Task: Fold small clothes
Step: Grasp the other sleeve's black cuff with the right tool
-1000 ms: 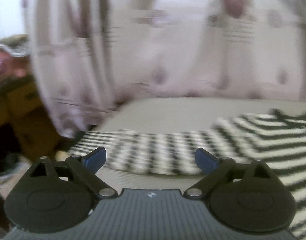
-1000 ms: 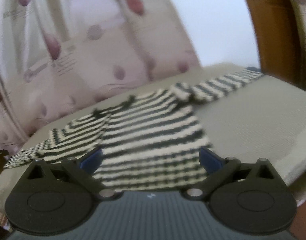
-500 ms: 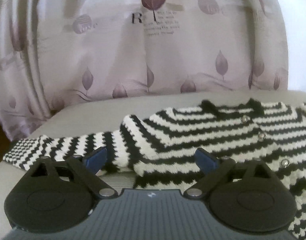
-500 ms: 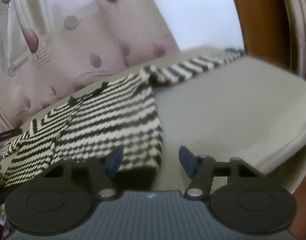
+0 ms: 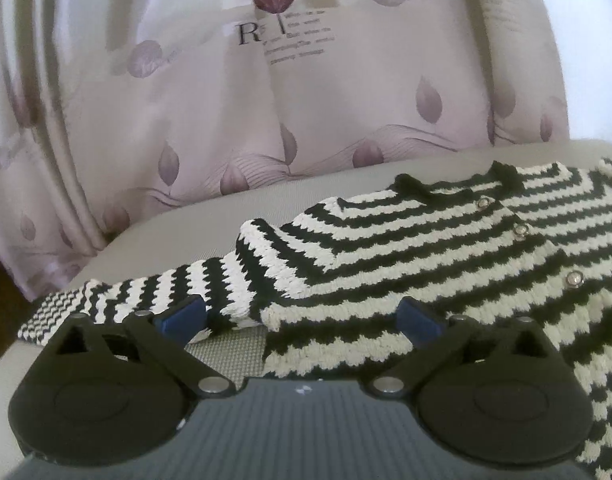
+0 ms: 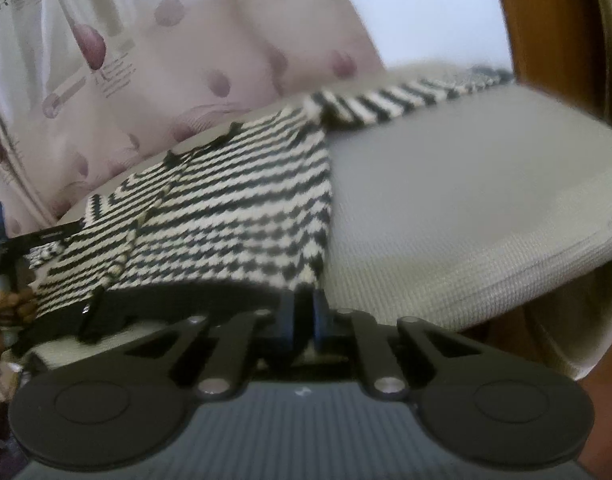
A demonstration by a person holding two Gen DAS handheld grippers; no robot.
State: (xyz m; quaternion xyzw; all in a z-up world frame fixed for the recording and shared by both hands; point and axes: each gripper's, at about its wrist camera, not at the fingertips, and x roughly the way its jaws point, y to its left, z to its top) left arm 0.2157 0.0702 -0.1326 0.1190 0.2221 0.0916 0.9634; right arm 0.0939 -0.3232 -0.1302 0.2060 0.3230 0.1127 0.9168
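Note:
A black-and-white striped knit cardigan (image 5: 446, 248) with pearl buttons lies flat on a grey padded surface (image 5: 234, 348), its left sleeve (image 5: 154, 300) stretched out. My left gripper (image 5: 300, 318) hovers low at the underarm, its jaws opening wide. The cardigan's side edge lies between the fingers, and neither pad presses on it. In the right wrist view the cardigan (image 6: 234, 208) spreads away from me. My right gripper (image 6: 304, 318) is at the near right hem corner, jaws closing to a narrow gap with the dark hem edge pinched between the blue pads.
A pale pink leaf-print curtain (image 5: 306, 100) hangs just behind the surface. Bare grey cover (image 6: 466, 200) extends right of the cardigan to a rounded edge. A brown wooden frame (image 6: 546, 20) stands far right. A hand (image 6: 6, 308) shows at the left edge.
The left view swung from the blurred sleeve end to the underarm and steadied. The right gripper slid to the hem's right corner and its jaws went from wide to closed on it.

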